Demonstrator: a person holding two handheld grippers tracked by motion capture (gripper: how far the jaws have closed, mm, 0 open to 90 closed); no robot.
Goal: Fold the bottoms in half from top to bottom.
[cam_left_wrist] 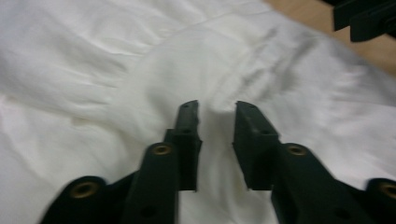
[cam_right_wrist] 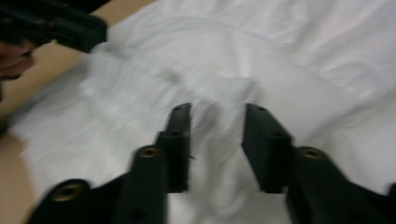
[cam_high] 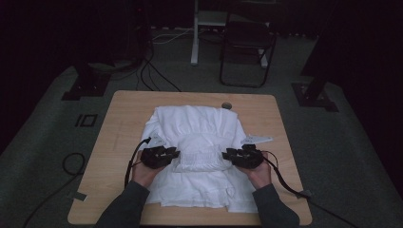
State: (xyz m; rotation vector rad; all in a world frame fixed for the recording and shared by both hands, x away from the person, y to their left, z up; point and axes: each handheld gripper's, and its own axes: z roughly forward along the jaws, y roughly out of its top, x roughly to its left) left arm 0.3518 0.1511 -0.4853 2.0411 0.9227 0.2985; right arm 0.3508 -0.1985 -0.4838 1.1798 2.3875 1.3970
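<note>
Standing over the desk, a person sets each tool – left tool, right tool – beside a folded white garment, jaws spread, empty, perhaps to grip its fold's ends.

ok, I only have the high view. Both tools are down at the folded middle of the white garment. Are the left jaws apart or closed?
Observer: Apart. In the left gripper view, the left tool has a clear gap between its jaws, and the white garment shows through it.
Operator: Pinching any cloth?
Observer: It doesn't look like it. A small ridge of fabric rises between the tips, but the pads seem clear of it. The picture is a bit blurred.
Operator: Right one?
Observer: Same in the right gripper view. The right tool has its jaws apart over a crumpled fold, with nothing clamped.
</note>
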